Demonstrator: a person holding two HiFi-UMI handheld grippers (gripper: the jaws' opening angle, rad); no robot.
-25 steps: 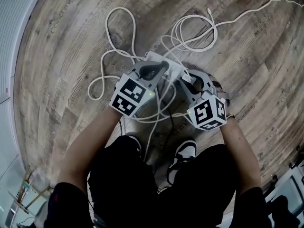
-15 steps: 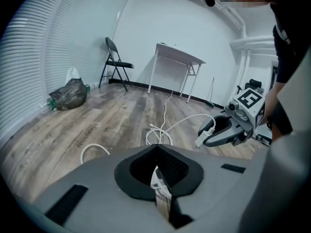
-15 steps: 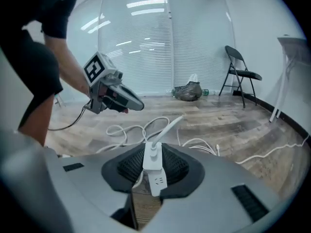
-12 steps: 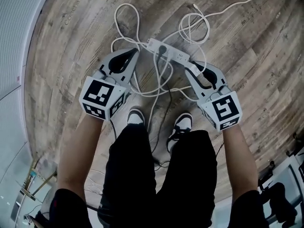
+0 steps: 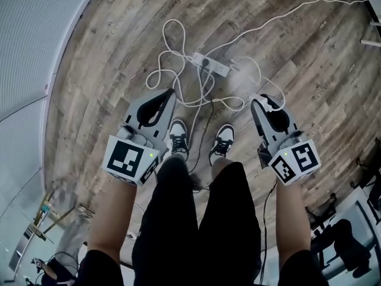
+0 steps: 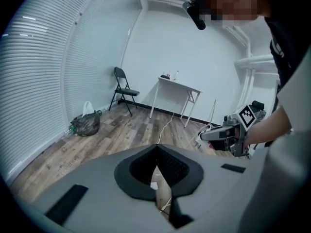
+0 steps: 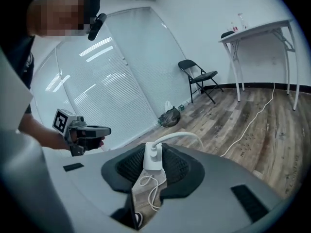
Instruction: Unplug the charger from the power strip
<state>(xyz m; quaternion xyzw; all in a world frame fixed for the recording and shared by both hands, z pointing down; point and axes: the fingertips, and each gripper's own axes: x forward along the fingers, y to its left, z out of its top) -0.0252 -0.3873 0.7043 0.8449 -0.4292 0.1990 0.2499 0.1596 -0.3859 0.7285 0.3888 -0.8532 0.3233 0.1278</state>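
The white power strip lies on the wooden floor far below, with a black plug in it and white cables looped around it. My right gripper is held high above the floor, shut on the white charger. The charger stands upright between the pads, clear of the strip. Its white cable arcs off to the right and hangs down. My left gripper is held at the same height to the left. Its fingertips meet in the left gripper view, with nothing between them.
The person's two shoes stand just short of the strip. A long white cord runs off to the upper right. A folding chair, a white table and a dark bag stand by the walls. Blinds cover the left wall.
Both grippers have risen from right at the power strip to well above the floor. The right one has carried the charger up and away from the strip. The strip now looks much smaller.
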